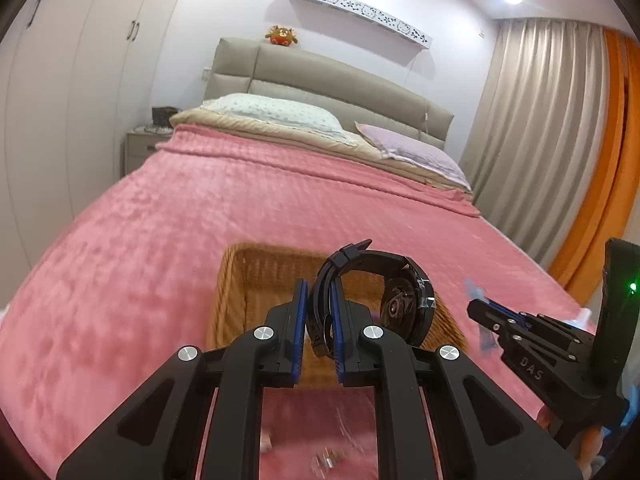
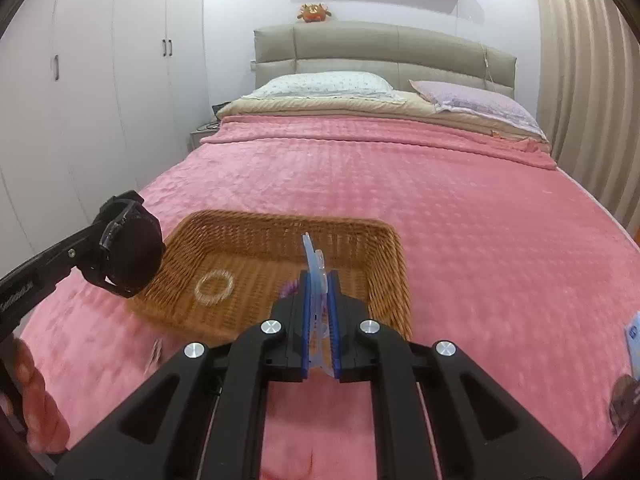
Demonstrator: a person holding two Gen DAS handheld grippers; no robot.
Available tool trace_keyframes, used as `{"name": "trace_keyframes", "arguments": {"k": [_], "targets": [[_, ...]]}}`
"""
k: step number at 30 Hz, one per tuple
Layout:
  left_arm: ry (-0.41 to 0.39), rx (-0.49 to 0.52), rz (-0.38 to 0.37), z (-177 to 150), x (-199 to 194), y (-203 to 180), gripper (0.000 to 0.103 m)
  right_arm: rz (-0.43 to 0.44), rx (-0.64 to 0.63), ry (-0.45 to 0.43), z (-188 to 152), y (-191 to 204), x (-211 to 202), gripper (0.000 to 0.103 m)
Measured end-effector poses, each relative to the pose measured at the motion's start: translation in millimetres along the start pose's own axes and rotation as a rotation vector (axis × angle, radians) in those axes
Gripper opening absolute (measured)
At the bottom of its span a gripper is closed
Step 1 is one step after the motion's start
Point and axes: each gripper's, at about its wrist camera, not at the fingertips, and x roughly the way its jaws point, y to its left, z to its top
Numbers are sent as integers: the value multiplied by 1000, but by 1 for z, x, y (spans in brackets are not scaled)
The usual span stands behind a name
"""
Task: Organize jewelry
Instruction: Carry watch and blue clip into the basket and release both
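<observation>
Left gripper (image 1: pixel 320 320) clamps the black watch (image 1: pixel 376 300) by its strap, lower centre. Right gripper (image 2: pixel 319 312) pinches a pale blue clip (image 2: pixel 314 268). Wicker basket (image 2: pixel 384 248) lies mid-frame on the pink blanket (image 2: pixel 400 168). Judgement: carry both over the rim, lower, then release inside.

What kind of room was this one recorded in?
A bedroom in a home: a bed with a pink blanket, pillows against a padded headboard, and built-in wardrobes along the wall.
</observation>
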Motion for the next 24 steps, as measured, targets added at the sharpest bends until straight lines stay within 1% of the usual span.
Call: {"name": "trace_keyframes", "arguments": {"k": [6,10,13,15,17,19,22,24], "targets": [[24,-1,44,7,52,6,10,18,30,73,14,-2,67,7],[57,15,75,1,72,13,10,32,39,122,10,-4,98,7],[91,16,96,-5,84,20,10,55,49,153,4,-4,108,7],[117,8,101,-9,92,23,10,54,44,175,1,-4,113,7],[136,2,100,-12,98,26,11,72,51,191,0,-4,115,7],[152,9,103,-16,102,26,13,94,69,204,-1,-7,117,7],[158,17,99,-17,104,24,16,99,82,214,-1,-10,120,7],[152,21,93,-17,103,24,8,101,87,223,-2,-11,121,7]]}}
